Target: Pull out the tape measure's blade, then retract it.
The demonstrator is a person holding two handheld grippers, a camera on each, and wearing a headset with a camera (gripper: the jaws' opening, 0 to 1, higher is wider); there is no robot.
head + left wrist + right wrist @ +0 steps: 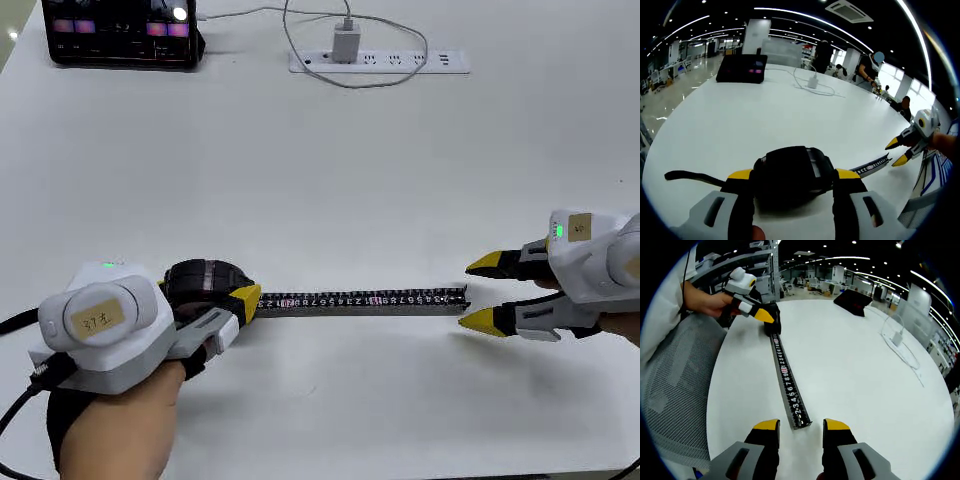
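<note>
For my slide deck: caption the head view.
Left gripper clamps tape measure; blade lies extended across table toward open right gripper.

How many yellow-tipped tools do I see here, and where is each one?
2. The left tool is shut on the tape measure case at the left. The right tool is open at the right, one jaw on each side of the blade end.

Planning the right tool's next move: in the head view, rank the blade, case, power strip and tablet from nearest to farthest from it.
1. The blade: its free end sits at the right tool's open jaws.
2. The case, far left, and the power strip, top centre: too close to call.
3. The tablet, top left corner, farthest.
</note>
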